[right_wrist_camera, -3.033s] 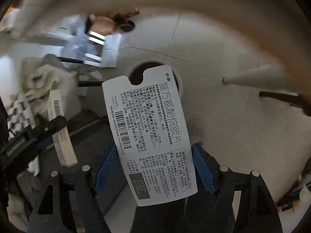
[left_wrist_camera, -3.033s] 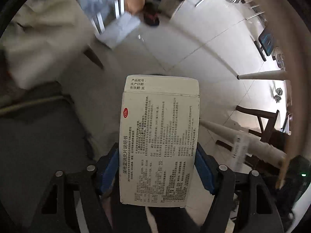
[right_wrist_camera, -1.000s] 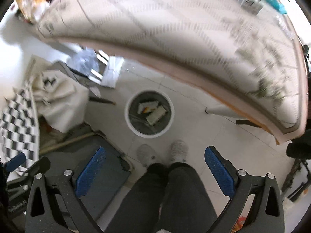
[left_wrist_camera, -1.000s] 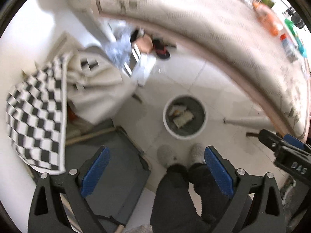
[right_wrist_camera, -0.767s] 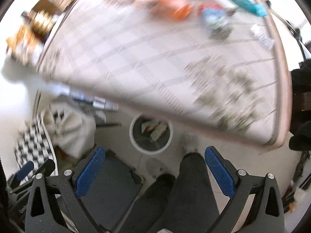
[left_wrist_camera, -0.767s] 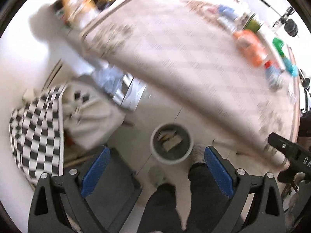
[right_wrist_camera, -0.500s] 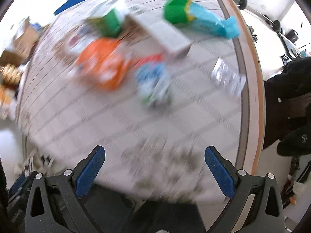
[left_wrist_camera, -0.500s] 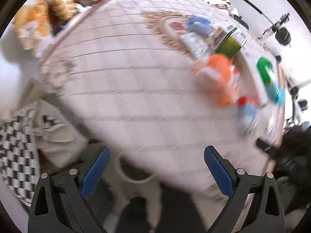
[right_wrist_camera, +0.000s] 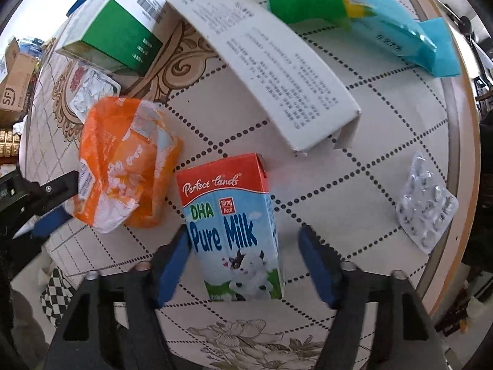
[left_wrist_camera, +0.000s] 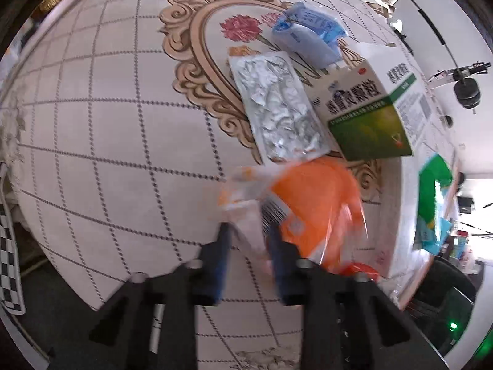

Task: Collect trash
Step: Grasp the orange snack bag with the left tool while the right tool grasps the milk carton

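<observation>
Tongs status: your left gripper (left_wrist_camera: 248, 234) is pinching the orange wrapper (left_wrist_camera: 311, 203); your right gripper (right_wrist_camera: 245, 246) sits spread wide around the milk carton (right_wrist_camera: 231, 225), not clamped.

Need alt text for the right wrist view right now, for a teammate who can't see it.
The right gripper is open around a Pure Milk carton lying on the patterned table. An orange wrapper lies left of it, a blister pack right, and a white box beyond.

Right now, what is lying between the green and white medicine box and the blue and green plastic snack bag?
In the right wrist view, a long white printed carton lies between the green and white medicine box and the blue and green snack bag.
</observation>
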Demonstrator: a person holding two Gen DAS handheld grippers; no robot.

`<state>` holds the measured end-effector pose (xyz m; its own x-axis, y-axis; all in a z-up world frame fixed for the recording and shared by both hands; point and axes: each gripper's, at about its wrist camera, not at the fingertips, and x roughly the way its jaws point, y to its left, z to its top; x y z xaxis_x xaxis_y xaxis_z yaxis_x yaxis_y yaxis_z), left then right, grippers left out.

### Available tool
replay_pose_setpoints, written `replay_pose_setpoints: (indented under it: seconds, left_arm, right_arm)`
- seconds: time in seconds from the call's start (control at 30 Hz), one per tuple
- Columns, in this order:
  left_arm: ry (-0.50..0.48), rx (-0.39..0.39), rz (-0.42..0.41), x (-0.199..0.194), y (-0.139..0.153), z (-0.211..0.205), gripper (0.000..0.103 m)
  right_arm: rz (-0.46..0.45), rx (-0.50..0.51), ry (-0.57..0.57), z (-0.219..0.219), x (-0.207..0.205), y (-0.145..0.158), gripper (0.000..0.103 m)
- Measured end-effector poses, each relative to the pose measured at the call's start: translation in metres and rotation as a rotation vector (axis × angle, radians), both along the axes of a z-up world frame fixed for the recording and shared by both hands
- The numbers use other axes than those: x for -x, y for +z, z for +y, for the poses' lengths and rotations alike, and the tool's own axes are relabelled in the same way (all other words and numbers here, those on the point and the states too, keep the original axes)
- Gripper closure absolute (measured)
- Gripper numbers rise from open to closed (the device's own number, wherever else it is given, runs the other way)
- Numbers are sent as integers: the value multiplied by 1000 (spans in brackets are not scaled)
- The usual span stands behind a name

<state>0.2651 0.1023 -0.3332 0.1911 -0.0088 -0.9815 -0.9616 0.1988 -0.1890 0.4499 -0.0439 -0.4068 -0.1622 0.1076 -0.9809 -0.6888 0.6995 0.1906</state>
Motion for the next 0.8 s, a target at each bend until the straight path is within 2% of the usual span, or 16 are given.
replay_pose_setpoints:
  seconds: [0.03, 0.23, 0.47, 0.63, 0.8]
  left_arm:
    - [-6, -13, 10, 0, 2, 0, 89]
    - [-40, -113, 76, 15, 23, -5, 95]
    - [-68, -220, 113, 50, 61, -23, 96]
    - [-106, -309, 132, 79, 85, -45, 96]
    - [-131, -351, 131, 127, 99, -76, 96]
  right_arm:
    - [-5, -3, 6, 1, 0, 1, 46]
    - [-8, -12, 25, 4, -1, -3, 47]
    - [-13, -55, 43, -18, -9, 20, 47]
    - [-27, -106, 61, -27, 17, 44, 48]
    - [-37, -174, 79, -50, 69, 73, 48]
